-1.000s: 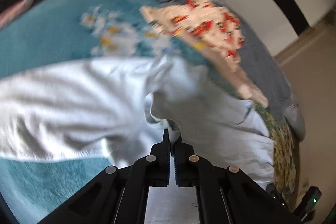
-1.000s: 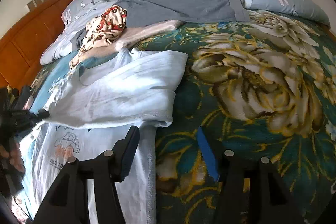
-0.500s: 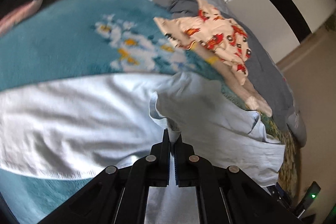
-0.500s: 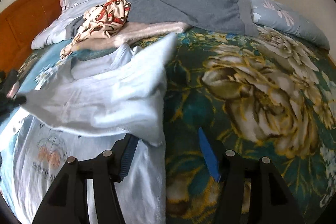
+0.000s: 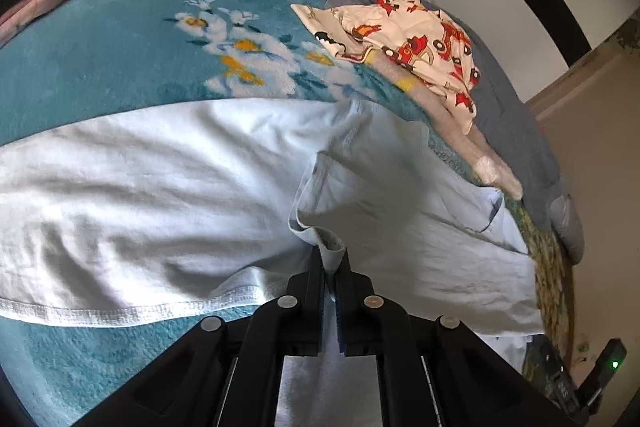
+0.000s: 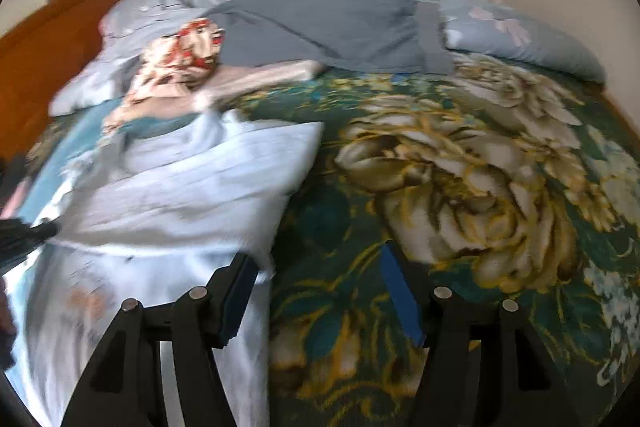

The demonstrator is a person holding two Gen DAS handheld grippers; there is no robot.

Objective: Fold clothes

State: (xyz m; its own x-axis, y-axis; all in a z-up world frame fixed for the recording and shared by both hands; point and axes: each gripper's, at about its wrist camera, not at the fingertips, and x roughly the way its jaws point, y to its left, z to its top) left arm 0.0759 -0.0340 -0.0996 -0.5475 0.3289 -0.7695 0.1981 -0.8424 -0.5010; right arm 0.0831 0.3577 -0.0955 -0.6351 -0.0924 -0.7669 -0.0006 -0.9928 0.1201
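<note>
Pretty clearly someone's bedroom at home: a big bed [image 6: 460,155] with a flowery blanket [image 6: 480,187], an orange wooden headboard [image 6: 48,47] at its head, pillows [image 6: 152,11] just beside that, and loose clothes [image 6: 320,23] piled near the pillows.

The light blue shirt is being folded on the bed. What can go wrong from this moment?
1. The left gripper pinches only a thin edge of the light blue shirt; it may slip out, and the fold could fall crooked.
2. The right gripper is open with nothing in it, so the shirt's near corner lies loose and may drag or bunch.
3. The folded part lies close to the car-print garment, which could get caught.
</note>
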